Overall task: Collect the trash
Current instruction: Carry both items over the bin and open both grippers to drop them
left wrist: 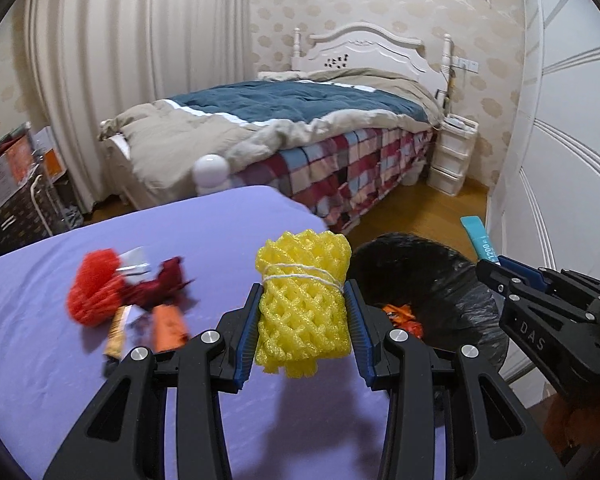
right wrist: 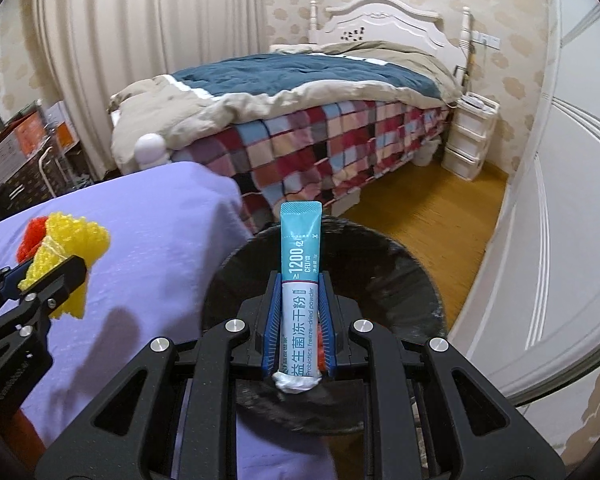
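Left gripper point(left wrist: 305, 320) squeezing yellow foam net point(left wrist: 304, 304) mid-bundle: light, squashy. Right gripper point(right wrist: 300, 320) clamped on teal sachet point(right wrist: 300, 280) above bin point(right wrist: 400, 264): thin, likely slippery.

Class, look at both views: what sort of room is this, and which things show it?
Most likely a bedroom: a made bed with a white headboard, a small bedside drawer unit, and full-length curtains.

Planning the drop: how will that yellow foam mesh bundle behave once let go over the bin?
The yellow foam mesh bundle looks light and springy: open netting, dented slightly between the left tool's pads. Its string tie probably keeps it rolled.
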`<state>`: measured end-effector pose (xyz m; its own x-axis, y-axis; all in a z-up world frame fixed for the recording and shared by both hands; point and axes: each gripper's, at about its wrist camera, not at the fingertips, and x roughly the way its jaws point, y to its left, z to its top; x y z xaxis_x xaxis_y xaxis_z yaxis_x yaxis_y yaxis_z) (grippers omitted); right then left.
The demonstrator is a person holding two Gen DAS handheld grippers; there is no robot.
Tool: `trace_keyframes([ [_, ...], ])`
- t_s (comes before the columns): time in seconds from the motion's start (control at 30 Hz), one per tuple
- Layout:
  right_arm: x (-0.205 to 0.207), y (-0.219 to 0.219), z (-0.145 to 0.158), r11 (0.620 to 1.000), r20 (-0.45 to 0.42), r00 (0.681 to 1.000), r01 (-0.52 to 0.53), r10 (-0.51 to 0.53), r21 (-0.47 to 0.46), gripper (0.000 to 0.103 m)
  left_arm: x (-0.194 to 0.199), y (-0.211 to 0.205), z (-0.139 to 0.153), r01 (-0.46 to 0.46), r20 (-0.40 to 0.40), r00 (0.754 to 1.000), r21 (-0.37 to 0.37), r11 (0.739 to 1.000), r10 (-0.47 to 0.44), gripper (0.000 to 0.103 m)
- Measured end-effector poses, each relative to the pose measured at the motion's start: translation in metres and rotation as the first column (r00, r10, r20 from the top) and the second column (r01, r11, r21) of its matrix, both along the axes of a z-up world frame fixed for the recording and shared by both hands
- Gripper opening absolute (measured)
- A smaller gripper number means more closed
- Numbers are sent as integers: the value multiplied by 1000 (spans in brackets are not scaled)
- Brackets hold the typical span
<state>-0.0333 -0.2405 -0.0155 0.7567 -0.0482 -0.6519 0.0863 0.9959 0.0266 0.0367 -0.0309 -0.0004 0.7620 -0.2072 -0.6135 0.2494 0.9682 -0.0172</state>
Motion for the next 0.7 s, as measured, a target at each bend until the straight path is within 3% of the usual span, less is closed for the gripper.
trace_keyframes([
  [0.7, 27, -50, -22, 998, -30, 998, 60, -59, 34, 18, 46, -74, -29, 75, -59, 996, 80, 994, -70, 41],
])
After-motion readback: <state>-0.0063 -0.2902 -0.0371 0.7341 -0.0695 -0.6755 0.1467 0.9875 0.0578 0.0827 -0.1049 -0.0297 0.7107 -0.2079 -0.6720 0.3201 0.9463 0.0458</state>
